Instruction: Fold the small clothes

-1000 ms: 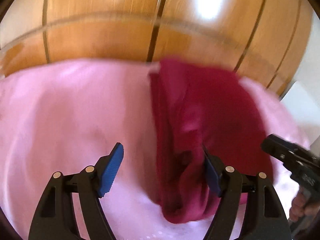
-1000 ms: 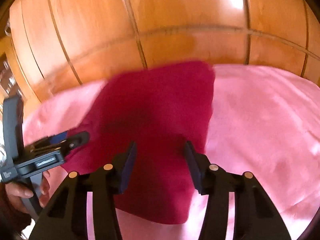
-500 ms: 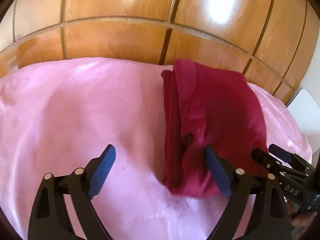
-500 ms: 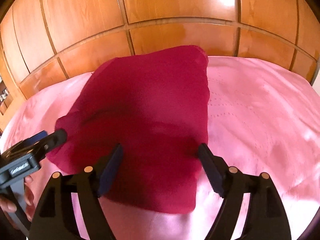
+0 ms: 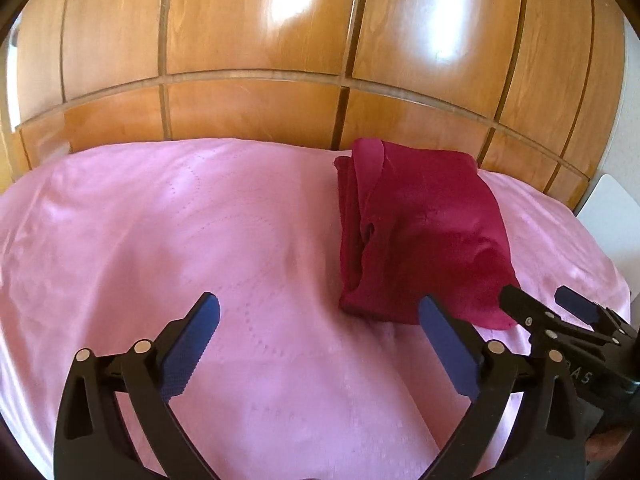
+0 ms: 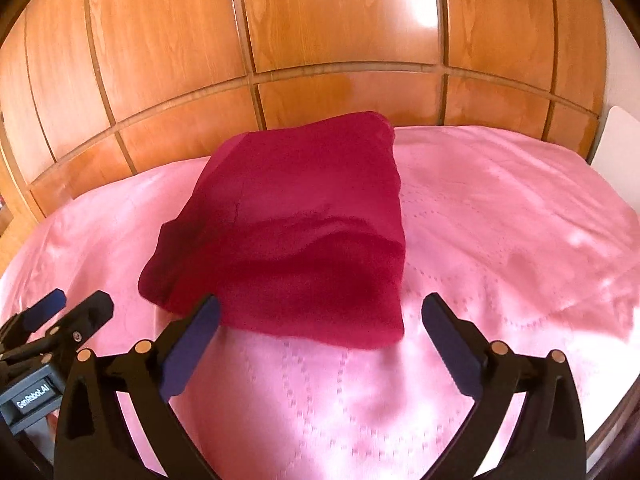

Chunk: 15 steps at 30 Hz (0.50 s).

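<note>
A dark red garment (image 5: 420,232) lies folded in a thick rectangle on the pink bed cover (image 5: 180,232), near the wooden panels. My left gripper (image 5: 318,312) hovers in front of its left edge with jaws opening wide, only pink cover between them. In the right wrist view the garment (image 6: 300,220) fills the middle. My right gripper (image 6: 320,308) stands just short of its near edge, jaws opening, pads clear of the cloth. Each gripper also appears in the other's view: the right gripper (image 5: 560,312) and the left gripper (image 6: 60,308).
Glossy wooden panels (image 5: 256,112) rise right behind the bed. A white flat object (image 5: 612,216) stands off the bed's right side. The pink cover (image 6: 520,220) stretches out on both sides of the garment.
Both grippers have drawn back and upward from the garment while their jaws widened. The right jaws, earlier narrow over the cloth, now stand apart from it. The garment stays folded.
</note>
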Available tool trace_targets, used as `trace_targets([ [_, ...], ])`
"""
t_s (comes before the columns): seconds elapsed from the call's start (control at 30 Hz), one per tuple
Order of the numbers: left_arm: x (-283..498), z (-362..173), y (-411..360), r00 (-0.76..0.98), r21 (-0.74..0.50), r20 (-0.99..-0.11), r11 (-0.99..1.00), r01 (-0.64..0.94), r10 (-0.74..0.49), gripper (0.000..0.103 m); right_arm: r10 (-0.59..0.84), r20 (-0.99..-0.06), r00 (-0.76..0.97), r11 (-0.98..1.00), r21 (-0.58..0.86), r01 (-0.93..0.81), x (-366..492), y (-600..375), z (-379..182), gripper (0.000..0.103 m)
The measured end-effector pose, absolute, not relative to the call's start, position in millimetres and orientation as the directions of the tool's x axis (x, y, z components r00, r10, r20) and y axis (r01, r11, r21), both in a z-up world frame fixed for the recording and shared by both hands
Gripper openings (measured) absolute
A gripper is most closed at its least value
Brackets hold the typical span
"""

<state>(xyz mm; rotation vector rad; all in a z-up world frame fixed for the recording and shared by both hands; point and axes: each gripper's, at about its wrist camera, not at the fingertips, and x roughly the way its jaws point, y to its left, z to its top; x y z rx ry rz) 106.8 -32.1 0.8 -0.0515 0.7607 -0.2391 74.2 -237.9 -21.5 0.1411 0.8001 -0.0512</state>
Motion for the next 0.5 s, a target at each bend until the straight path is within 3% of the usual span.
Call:
trace_targets([
  [0.5,57.5,15.7,-24.2,0.766,-0.046,-0.629,0.990,0.133,-0.132,0.099,-0.112,-0.644,0.757,0.978,0.064,0.200,27.4,-243.7,6.9,0.101],
])
